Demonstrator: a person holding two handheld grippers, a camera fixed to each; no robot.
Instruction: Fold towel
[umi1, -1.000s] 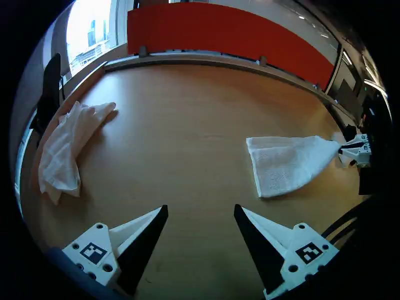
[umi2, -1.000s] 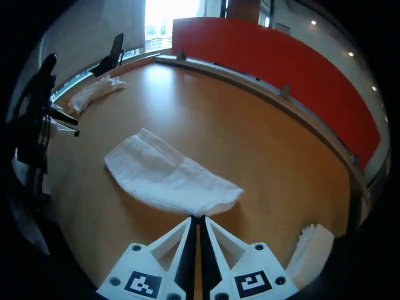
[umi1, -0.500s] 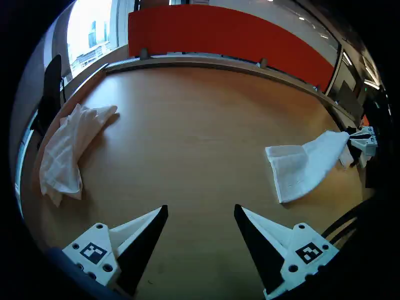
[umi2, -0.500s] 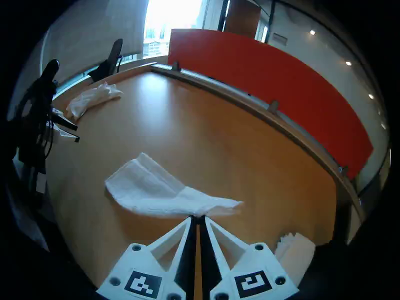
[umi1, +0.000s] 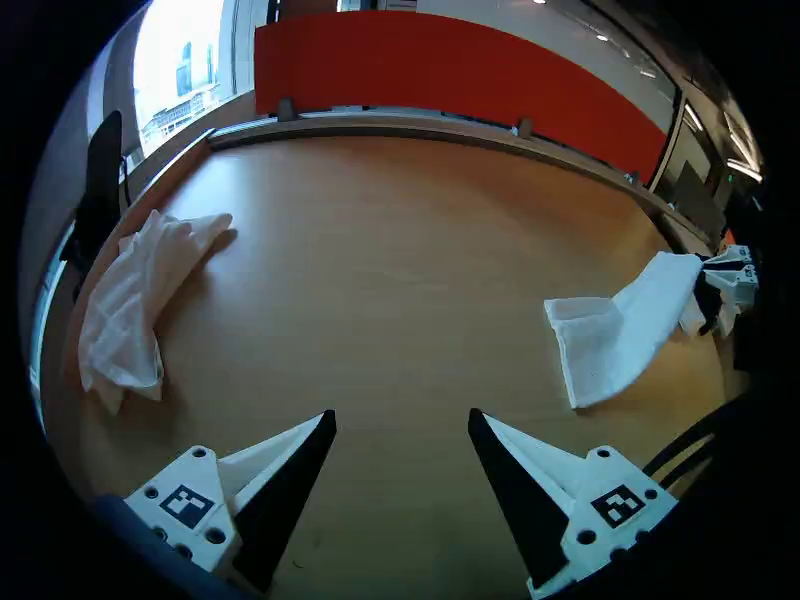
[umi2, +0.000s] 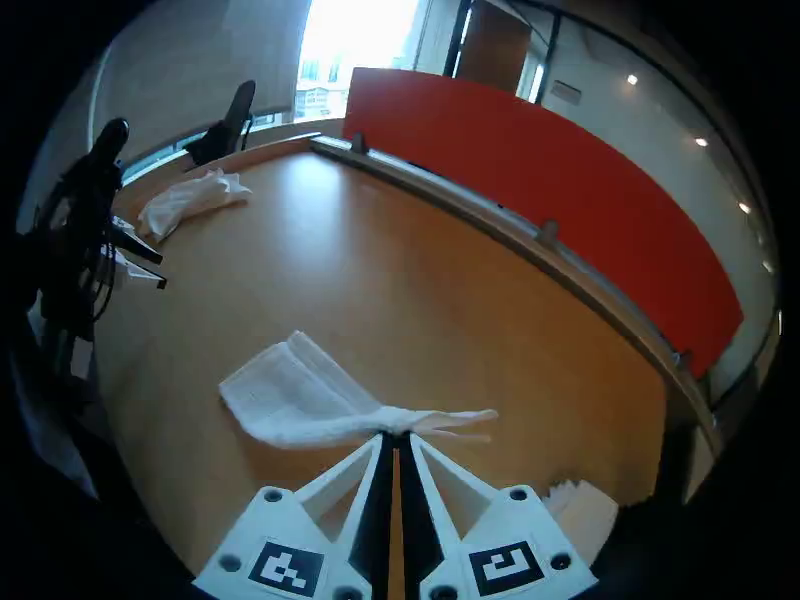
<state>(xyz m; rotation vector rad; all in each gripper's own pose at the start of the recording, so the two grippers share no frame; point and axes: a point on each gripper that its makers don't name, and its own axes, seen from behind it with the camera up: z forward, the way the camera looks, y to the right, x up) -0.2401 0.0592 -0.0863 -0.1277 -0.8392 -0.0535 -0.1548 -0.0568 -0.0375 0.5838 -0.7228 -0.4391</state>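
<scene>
Bench (umi1: 400, 250): a wide wooden top with a raised rail along its far edge. A red panel (umi1: 450, 70) stands behind that rail; in the right gripper view the panel (umi2: 560, 190) runs along the right side of the bench (umi2: 400, 280).

Cloth (umi1: 135, 300): white and crumpled, lying at the left edge of the bench, well apart from the towel. In the right gripper view the cloth (umi2: 190, 200) is at the far left corner, near a dark chair (umi2: 225, 125).

Towel (umi1: 620, 335): white, at the right side of the bench. Its near end lies flat on the wood and its far end is raised off the surface towards the right gripper (umi1: 735, 285). In the right gripper view the towel (umi2: 300, 400) lies just ahead of the fingertips, with one drawn-out corner running into them.

Left gripper (umi1: 400, 414): fingers spread wide over bare wood, touching nothing.

Right gripper (umi2: 398, 438): fingers pressed together, pinching the towel's corner.

Pile (umi2: 585, 510): white folded fabric at the near right of the bench.
</scene>
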